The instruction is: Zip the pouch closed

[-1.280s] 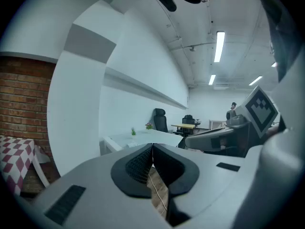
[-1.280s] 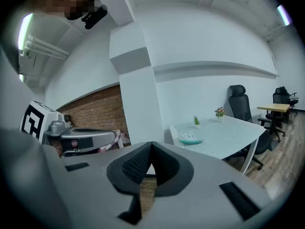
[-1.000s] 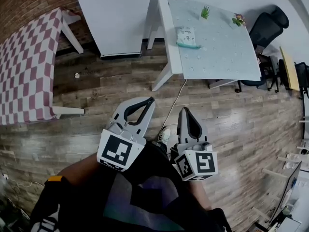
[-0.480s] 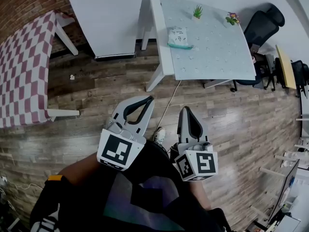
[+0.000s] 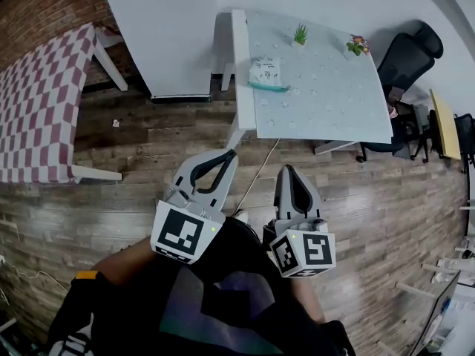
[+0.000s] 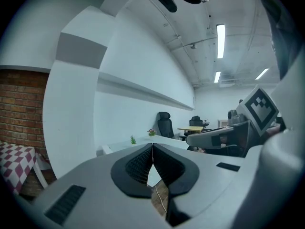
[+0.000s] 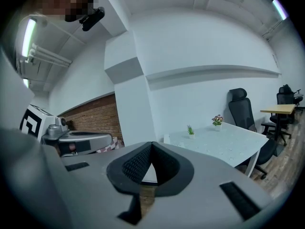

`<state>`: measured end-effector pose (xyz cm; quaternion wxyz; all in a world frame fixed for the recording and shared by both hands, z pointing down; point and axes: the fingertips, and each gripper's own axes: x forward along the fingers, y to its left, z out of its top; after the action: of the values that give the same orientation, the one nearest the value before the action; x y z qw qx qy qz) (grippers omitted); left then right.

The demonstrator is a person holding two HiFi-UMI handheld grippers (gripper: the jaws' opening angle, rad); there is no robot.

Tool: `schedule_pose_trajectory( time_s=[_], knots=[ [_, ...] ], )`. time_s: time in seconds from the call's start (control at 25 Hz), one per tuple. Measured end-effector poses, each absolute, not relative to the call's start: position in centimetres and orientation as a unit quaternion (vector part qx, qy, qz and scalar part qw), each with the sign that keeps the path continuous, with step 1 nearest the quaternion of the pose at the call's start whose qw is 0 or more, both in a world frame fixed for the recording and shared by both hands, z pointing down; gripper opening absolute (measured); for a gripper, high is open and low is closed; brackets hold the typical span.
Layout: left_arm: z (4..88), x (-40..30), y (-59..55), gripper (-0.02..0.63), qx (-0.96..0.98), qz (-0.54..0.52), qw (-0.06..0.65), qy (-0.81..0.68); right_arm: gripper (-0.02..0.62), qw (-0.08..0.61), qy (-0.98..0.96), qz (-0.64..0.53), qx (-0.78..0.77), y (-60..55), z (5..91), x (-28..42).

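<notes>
The left grey hand-held gripper (image 5: 231, 155) and the right grey hand-held gripper (image 5: 286, 170) are side by side at the lower centre of the frame, each with its jaws pressed together on nothing. The flat white, teal-edged pouch (image 5: 266, 73) lies on the pale speckled worktop (image 5: 326, 99) at upper centre, well apart from both.

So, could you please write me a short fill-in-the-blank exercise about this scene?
1. The left claw and right claw are both ____.
2. The pouch lies on the table, held by ____ claw.
3. ____ plants stand at the table's far edge.

Missing words: shut; neither; two.
</notes>
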<state>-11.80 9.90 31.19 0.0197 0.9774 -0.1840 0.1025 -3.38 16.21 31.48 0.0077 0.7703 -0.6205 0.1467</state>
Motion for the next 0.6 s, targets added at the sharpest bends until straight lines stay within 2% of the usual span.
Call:
schedule_pose_trajectory(
  time_s=[0.6],
  knots=[
    [30.8,-3.8,16.8,0.011,0.961,0.130,0.008,-0.244,0.015,0.004,-0.674,0.161,0.721,21.8,32.4,4.8]
  ],
)
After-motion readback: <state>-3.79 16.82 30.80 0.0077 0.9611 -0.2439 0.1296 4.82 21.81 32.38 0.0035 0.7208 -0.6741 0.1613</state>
